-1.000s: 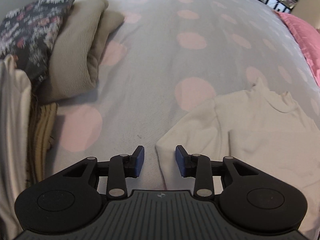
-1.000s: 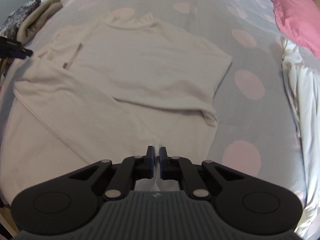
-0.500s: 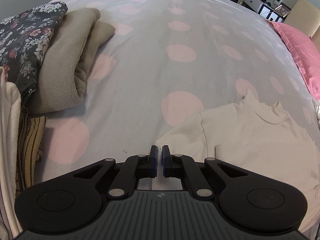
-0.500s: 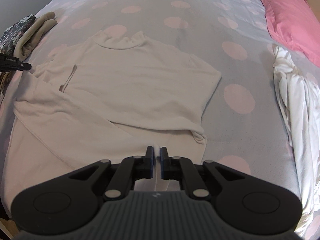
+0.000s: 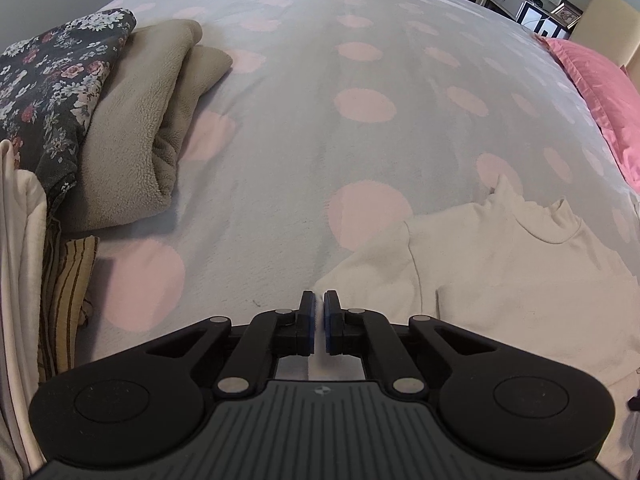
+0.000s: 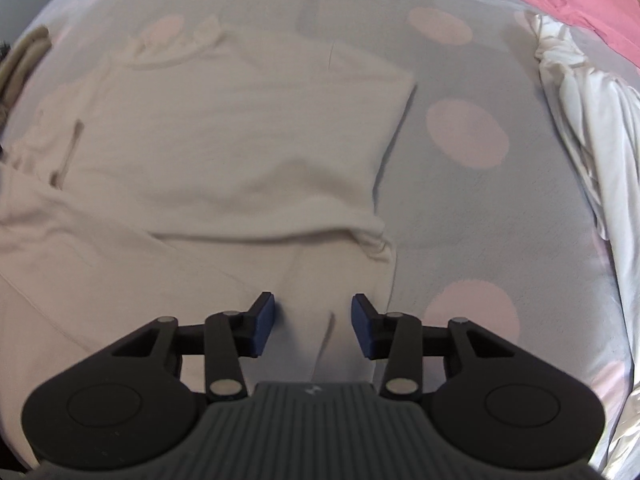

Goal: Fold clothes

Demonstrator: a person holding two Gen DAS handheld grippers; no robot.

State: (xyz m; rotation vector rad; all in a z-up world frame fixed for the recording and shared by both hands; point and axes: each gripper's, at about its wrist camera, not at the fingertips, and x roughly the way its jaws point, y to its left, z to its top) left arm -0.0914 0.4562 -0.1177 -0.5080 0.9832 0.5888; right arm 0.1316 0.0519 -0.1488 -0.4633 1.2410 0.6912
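Observation:
A cream turtleneck sweater (image 6: 240, 140) lies flat on the dotted bedspread (image 5: 320, 140), with a sleeve folded across its lower half. My right gripper (image 6: 313, 320) points down close over the sweater's lower part. Its jaws are opening, and cloth lies loose under the gap with the pads off it. In the left wrist view the sweater (image 5: 500, 264) fills the lower right. My left gripper (image 5: 319, 308) is shut at the sweater's left shoulder edge, and a thin strip of pale cloth shows between its pads.
Folded clothes are stacked at the left: a dark floral piece (image 5: 52, 80), a beige fleece (image 5: 140, 128), a striped cloth (image 5: 64, 292) and a white one (image 5: 20, 260). A pink pillow (image 5: 600, 92) and crumpled white fabric (image 6: 592, 140) lie along the right.
The left gripper closed on the sweater's edge and then held still. The right gripper sank closer to the sweater, and its jaws went from pinching cloth to spread apart.

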